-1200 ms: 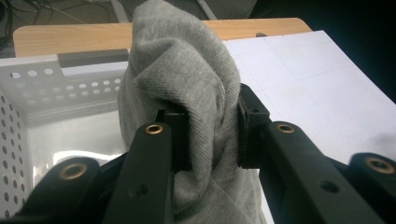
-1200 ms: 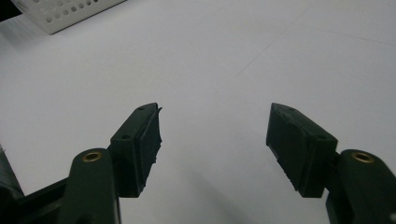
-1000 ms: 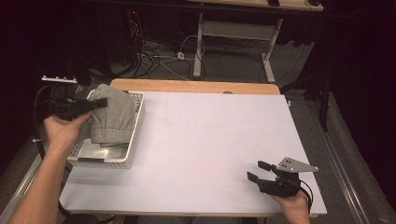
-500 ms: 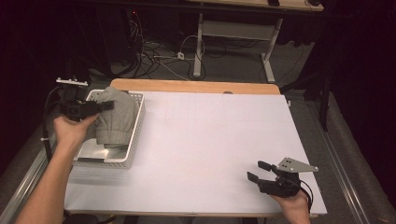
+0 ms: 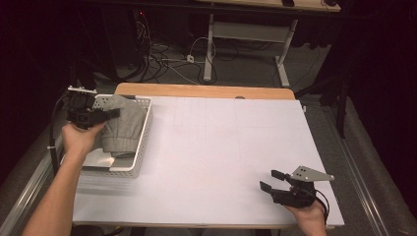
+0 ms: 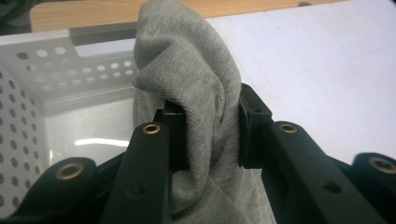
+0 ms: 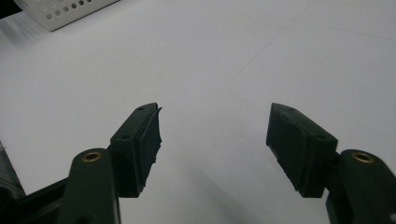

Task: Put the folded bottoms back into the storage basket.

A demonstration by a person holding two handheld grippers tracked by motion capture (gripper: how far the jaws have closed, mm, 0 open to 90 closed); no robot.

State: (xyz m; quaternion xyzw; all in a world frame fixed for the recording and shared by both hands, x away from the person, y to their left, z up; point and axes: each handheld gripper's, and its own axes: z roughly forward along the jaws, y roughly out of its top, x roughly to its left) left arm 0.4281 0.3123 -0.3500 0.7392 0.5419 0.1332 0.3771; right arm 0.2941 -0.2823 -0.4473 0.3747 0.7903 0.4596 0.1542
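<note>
Soft, light grey knit cloth [image 6: 187,84], limp and bunched, lay in white perforated plastic basket [image 5: 140,142] at table's left edge. Left gripper [image 6: 205,135] pinching a thick fold of it, pads sunk into the knit. Likely to sag and drag; best gripped at bunched folds. Right gripper [image 7: 215,144] spread, empty, over smooth white tabletop [image 5: 221,147].

A grey knit cloth [image 5: 123,130] is lying bunched and creased inside the white perforated basket [image 5: 140,147], filling its right half and leaning against the right wall. One fold of it is standing up above the basket's floor, rumpled into ridges.
</note>
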